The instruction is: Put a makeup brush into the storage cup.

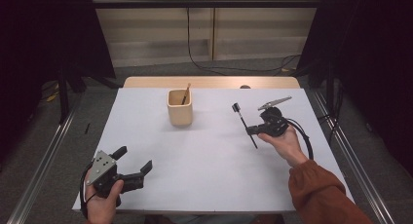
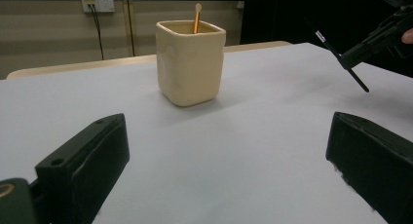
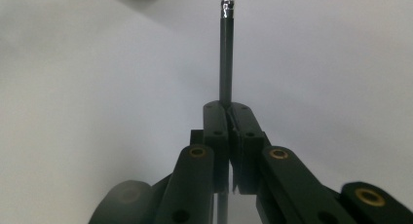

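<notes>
Black pencil (image 1: 246, 126) right of frame centre in high view, clamped mid-shaft in right gripper (image 1: 251, 130), jaws closed tight on it, silver-banded end toward top of frame. Cream square cup (image 1: 179, 107) upper centre on white tabletop (image 1: 204, 160), orange stick (image 1: 186, 94) inside. Left gripper (image 1: 134, 161) lower left, jaws spread wide, holding nothing.

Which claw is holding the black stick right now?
The right claw, shut on the black stick; the left claw gapes empty.
</notes>
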Demonstrator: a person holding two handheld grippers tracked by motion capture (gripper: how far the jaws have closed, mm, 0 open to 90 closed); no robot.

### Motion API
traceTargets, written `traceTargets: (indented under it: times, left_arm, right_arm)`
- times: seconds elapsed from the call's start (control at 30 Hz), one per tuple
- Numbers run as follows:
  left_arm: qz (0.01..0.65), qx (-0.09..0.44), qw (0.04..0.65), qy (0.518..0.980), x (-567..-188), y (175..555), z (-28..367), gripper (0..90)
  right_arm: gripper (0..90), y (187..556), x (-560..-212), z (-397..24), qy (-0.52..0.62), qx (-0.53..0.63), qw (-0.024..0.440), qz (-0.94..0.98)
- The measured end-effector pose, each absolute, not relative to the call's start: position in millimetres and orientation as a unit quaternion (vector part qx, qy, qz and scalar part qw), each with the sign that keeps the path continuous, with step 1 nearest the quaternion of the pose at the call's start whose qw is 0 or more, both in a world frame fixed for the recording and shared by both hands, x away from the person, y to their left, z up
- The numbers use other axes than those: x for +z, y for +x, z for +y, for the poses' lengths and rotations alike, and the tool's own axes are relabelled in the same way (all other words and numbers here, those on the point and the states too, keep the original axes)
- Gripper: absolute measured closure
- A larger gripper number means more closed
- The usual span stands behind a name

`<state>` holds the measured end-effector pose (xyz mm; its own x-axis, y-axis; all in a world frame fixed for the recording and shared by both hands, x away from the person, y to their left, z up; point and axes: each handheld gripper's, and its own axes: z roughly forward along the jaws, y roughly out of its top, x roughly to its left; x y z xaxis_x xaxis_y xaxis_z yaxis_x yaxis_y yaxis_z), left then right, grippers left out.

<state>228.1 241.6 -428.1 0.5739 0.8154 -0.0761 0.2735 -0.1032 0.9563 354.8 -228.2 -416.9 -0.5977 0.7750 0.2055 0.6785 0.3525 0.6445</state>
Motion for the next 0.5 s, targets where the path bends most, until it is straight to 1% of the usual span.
traceTargets:
  times: [0.2, 0.47, 0.5]
  left_arm:
    - [0.388, 0.245, 0.546, 0.701, -428, 228, 241, 1.9]
    - [0.389, 0.247, 0.545, 0.7, -428, 228, 242, 1.9]
    - [0.388, 0.247, 0.545, 0.7, -428, 228, 242, 1.9]
  right_arm:
    - [86.5, 351, -412, -227, 0.425, 0.39, 0.092, 0.812]
    - [86.5, 347, -405, -229, 0.405, 0.439, 0.108, 0.794]
    - [86.5, 346, -405, -230, 0.4, 0.446, 0.116, 0.792]
